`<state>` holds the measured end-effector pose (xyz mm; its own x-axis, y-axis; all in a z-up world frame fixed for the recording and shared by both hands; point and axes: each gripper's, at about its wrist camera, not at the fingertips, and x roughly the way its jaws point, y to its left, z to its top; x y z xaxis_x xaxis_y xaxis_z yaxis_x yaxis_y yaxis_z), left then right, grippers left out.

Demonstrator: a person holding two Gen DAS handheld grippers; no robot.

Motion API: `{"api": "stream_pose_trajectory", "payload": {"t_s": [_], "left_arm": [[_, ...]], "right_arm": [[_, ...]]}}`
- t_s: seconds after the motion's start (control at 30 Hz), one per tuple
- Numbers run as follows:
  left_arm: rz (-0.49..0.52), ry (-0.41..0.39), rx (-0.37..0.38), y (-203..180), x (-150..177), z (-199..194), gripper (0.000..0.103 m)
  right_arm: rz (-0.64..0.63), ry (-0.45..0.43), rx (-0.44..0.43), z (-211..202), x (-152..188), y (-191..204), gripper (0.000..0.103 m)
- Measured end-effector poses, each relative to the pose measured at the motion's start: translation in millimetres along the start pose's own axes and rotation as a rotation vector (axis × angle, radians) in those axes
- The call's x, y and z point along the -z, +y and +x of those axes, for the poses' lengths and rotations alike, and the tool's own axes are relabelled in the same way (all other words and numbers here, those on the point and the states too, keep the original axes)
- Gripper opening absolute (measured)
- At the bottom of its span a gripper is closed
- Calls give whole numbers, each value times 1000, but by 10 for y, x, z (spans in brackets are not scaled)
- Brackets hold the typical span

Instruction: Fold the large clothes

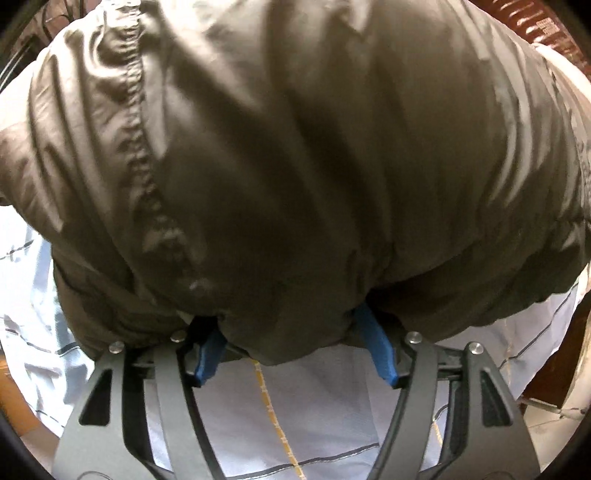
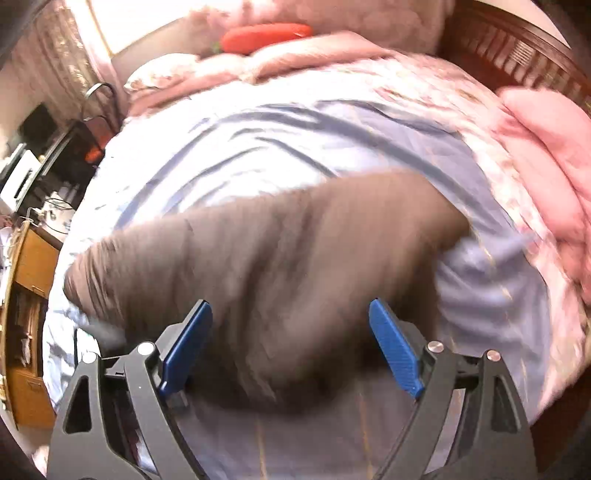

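Note:
A large dark olive-brown puffy jacket (image 1: 295, 166) fills the left wrist view, with a stitched seam running down its left side. It lies on a pale blue bedsheet (image 1: 314, 406). My left gripper (image 1: 288, 317) is open, its blue fingers (image 1: 376, 343) wide apart with the tips buried under the jacket's near hem. In the right wrist view the jacket (image 2: 266, 266) is blurred and lies across the sheet (image 2: 258, 147). My right gripper (image 2: 290, 310) is open, its blue fingers (image 2: 395, 350) spread on either side of the jacket's near edge.
A pink quilt (image 2: 546, 155) is heaped at the right and far side of the bed, with a red-orange object (image 2: 266, 35) on top. A dark wooden headboard (image 2: 524, 48) stands at the far right. Wooden furniture (image 2: 29, 295) and a cluttered desk stand to the left.

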<state>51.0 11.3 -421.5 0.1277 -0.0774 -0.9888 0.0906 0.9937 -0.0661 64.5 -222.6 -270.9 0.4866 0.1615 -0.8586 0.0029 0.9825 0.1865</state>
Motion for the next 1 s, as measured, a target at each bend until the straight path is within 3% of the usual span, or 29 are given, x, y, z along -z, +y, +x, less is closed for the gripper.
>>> {"api": "stream_pose_trajectory", "payload": {"t_s": [0.07, 0.13, 0.2, 0.3, 0.37, 0.43, 0.53, 0.63, 0.77, 0.9, 0.93, 1.0], "left_arm": [[-17, 3, 7, 53, 33, -114, 67], [-59, -34, 26, 200, 134, -378, 69], [-80, -113, 6, 367, 236, -742, 70], [-83, -299, -62, 568, 229, -1367, 76], [-106, -418, -94, 660, 91, -1678, 82], [-145, -449, -103, 671, -212, -1804, 89], [-244, -393, -96, 874, -481, -1564, 89], [-185, -210, -229, 856, -685, -887, 83], [-230, -73, -196, 854, -457, -301, 83], [-215, -56, -239, 781, -419, -200, 83], [-225, -52, -236, 792, -397, -184, 84], [-245, -47, -226, 814, -346, -167, 85]], "right_arm": [[-14, 49, 13, 352, -148, 65, 87], [-27, 168, 105, 804, -143, -3, 87], [-30, 252, 119, 1094, -20, -131, 91], [59, 291, 84, 1265, 335, -351, 101], [63, 301, 99, 1294, 504, -380, 102], [65, 300, 114, 1295, 635, -405, 102], [78, 305, 118, 1267, 657, -408, 102], [33, 293, 162, 1145, 516, -370, 100], [-15, 141, 187, 635, 293, -125, 99], [-107, -10, 130, 349, -8, 328, 99], [-124, 9, 123, 427, -51, 419, 99], [-126, 128, 131, 771, -17, 418, 98]]}}
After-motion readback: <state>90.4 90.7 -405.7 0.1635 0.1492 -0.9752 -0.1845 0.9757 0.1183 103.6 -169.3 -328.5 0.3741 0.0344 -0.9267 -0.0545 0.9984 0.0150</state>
